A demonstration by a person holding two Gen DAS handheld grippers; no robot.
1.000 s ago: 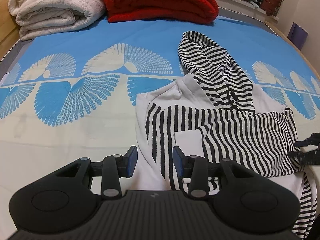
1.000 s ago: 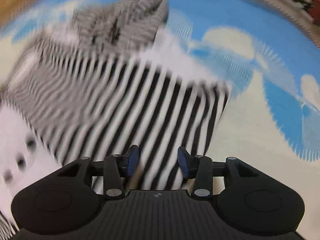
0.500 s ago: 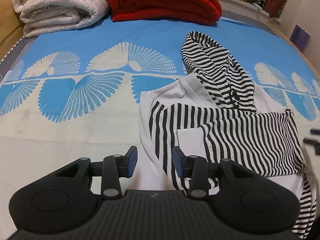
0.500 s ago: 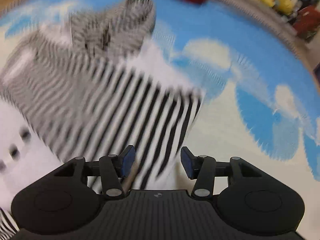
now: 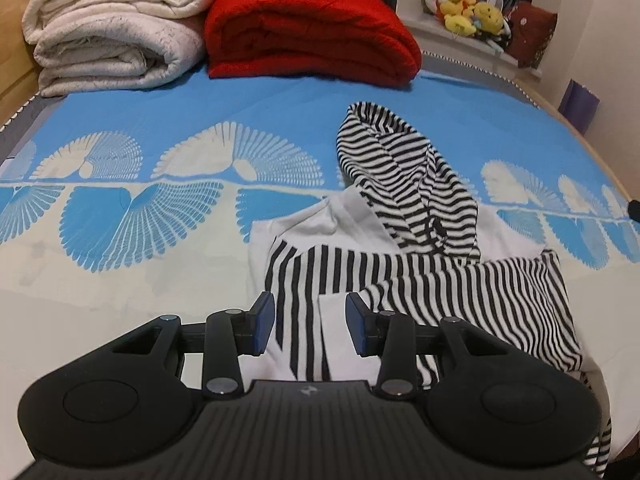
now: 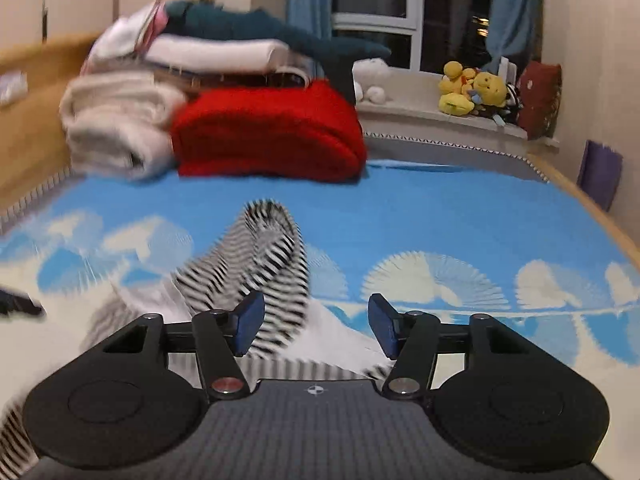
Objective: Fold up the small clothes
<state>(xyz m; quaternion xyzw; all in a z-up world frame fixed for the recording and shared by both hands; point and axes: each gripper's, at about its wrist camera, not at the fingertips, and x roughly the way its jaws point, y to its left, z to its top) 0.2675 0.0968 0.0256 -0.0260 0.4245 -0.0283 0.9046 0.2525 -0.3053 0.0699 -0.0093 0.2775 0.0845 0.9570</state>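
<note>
Left wrist view: left claw, spread and empty, hovers nearest the hoodie, whose length runs toward upper frame.

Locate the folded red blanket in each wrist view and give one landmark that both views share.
Left wrist view: red blanket at top centre, beside the cream blanket.
Right wrist view: red blanket left of centre, upper half.
Shared landmark: the yellow plush toys on the sill, upper right.
</note>
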